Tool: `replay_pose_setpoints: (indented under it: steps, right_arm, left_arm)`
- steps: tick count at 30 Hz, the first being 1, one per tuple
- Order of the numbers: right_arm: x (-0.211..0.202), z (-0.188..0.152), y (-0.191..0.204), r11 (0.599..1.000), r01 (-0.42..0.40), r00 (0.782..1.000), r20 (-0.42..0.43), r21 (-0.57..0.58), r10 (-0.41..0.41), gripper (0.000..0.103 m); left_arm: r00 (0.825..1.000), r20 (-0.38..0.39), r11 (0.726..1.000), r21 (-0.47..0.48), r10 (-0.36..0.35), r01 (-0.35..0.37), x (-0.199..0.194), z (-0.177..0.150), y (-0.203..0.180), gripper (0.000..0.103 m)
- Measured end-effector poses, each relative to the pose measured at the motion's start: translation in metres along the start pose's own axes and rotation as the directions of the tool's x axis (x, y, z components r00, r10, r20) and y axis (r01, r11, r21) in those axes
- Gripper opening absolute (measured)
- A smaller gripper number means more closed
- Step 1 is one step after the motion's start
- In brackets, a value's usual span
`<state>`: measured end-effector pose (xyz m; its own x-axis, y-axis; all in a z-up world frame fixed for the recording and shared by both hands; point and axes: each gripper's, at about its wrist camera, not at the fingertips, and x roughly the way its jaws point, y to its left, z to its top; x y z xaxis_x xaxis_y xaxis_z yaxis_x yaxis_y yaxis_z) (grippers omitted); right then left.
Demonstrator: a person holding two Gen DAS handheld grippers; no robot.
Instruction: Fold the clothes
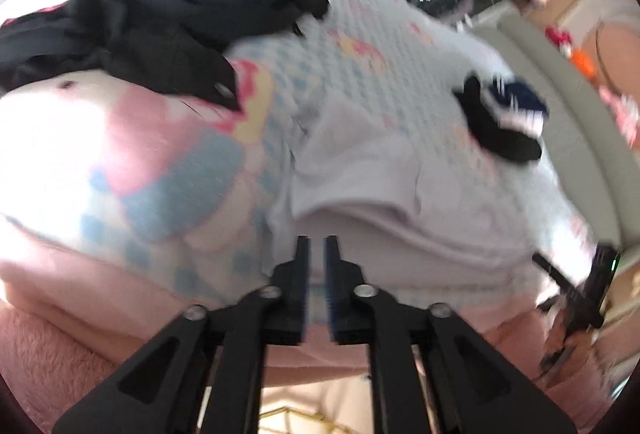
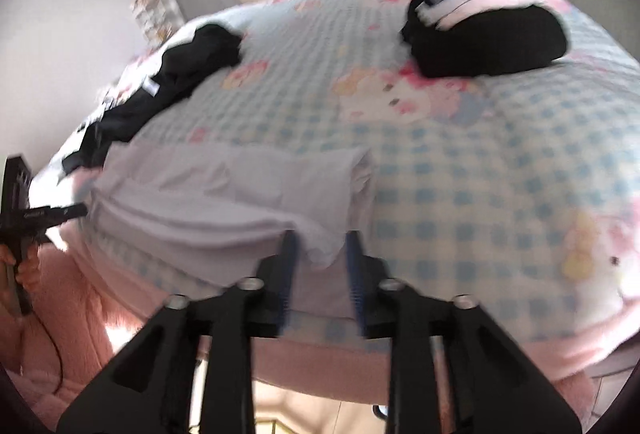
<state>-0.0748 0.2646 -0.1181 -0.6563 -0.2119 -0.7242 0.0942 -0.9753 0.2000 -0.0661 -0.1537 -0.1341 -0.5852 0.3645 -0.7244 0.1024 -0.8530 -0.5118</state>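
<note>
A pale lavender garment (image 1: pixel 360 174) (image 2: pixel 224 202) lies partly folded on the bed, near its front edge. In the left wrist view my left gripper (image 1: pixel 317 254) sits just short of the garment's near fold, its jaws a narrow gap apart with only bedding showing between them. My right gripper (image 2: pixel 320 254) is open, and the garment's near right corner hangs between its fingers. Each gripper also appears at the edge of the other view, held by a hand: the right gripper (image 1: pixel 596 282) and the left gripper (image 2: pixel 24 214). Both views are motion-blurred.
The bed has a blue-checked cartoon cover (image 1: pixel 340 46) (image 2: pixel 460 174) and a pink fuzzy blanket (image 1: pixel 60 346) (image 2: pixel 80 314) along its front edge. Loose black clothes (image 1: pixel 160 14) (image 2: pixel 168 82) lie at the far left. A folded stack (image 1: pixel 504 122) (image 2: pixel 488 30) sits at the far right.
</note>
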Motion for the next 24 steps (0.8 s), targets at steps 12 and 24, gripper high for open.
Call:
replay_pose_setpoints:
  steps: [12, 24]
  right_arm:
    - [0.028, 0.006, 0.010, 0.988, 0.015, 0.991, -0.132, 0.153, 0.006, 0.038]
    - [0.041, -0.003, 0.025, 0.987, 0.090, 0.982, -0.175, 0.134, -0.065, 0.038]
  left_arm:
    - [0.998, -0.011, 0.997, -0.042, -0.058, 0.057, 0.046, 0.024, 0.004, 0.044]
    - [0.993, 0.039, 0.993, -0.027, -0.114, 0.115, 0.055, 0.012, 0.010, 0.045]
